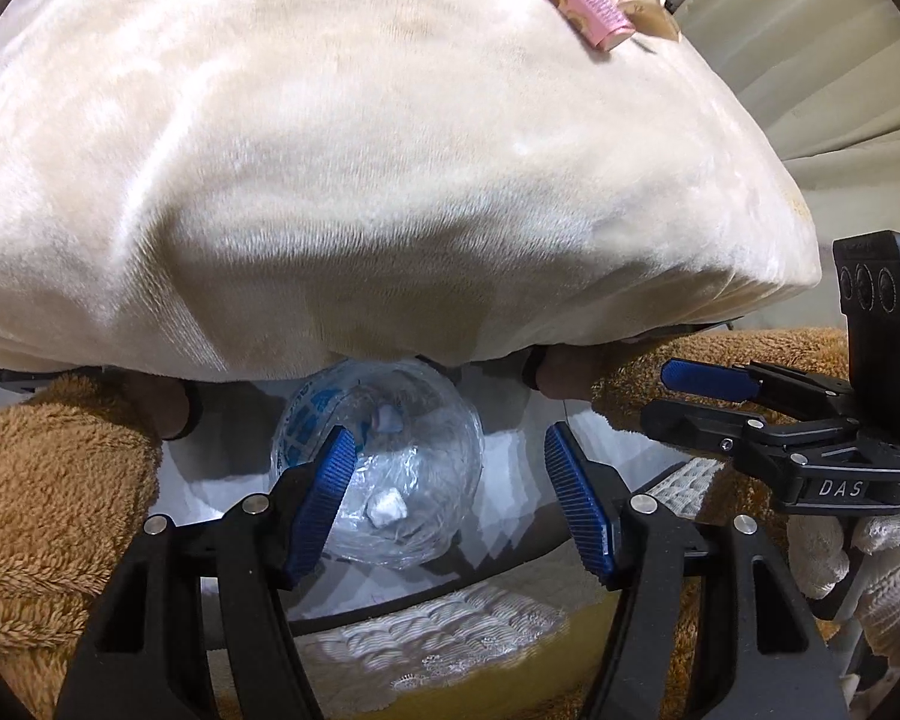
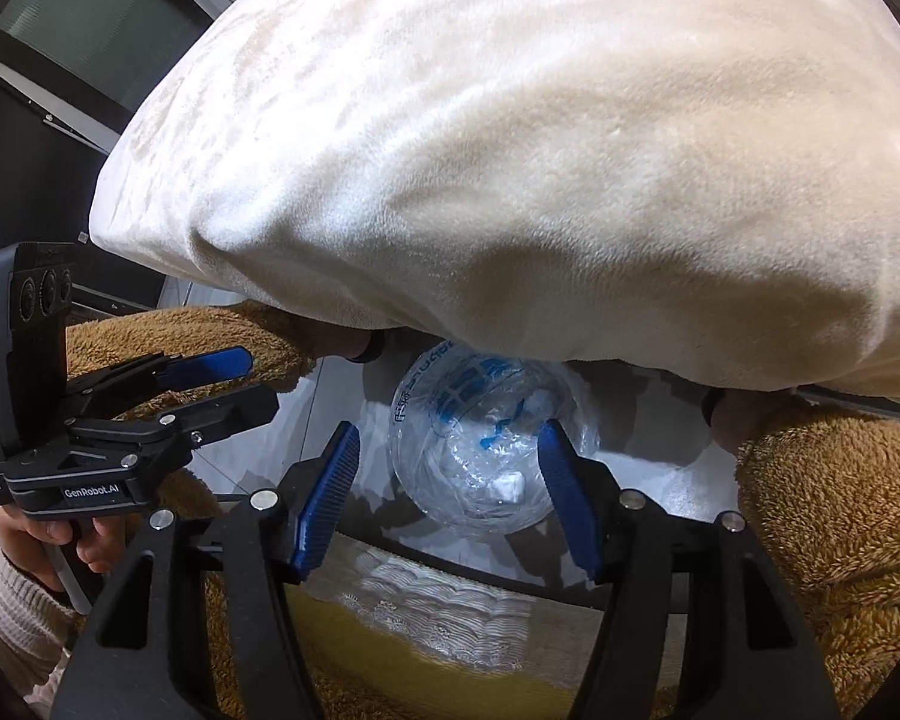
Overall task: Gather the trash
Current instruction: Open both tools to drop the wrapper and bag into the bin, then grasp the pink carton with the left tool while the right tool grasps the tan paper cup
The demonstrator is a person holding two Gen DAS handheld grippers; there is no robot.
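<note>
A clear plastic bag [image 1: 402, 420] with blue print lines a round bin under the edge of a cream plush blanket [image 1: 390, 150]. A crumpled white tissue [image 1: 386, 507] lies inside it. My left gripper [image 1: 450, 432] hangs open above the bag with nothing between its blue pads. To its right my right gripper [image 1: 660, 393] is seen from the side. In the right wrist view the right gripper [image 2: 449, 429] also stands open over the bag [image 2: 480, 456] and the tissue [image 2: 507, 487], with the left gripper [image 2: 261, 381] at the left. A pink wrapper [image 1: 582, 6] and brown paper [image 1: 645, 6] lie far up on the blanket.
Brown fleece [image 1: 48, 492] flanks the bin on both sides. The blanket [image 2: 510, 150] overhangs the bin's far rim. White lace cloth [image 1: 438, 624] on yellow fabric lies just below the grippers. A white-gloved hand [image 1: 870, 552] holds the right gripper. Dark furniture [image 2: 42, 90] stands at the left.
</note>
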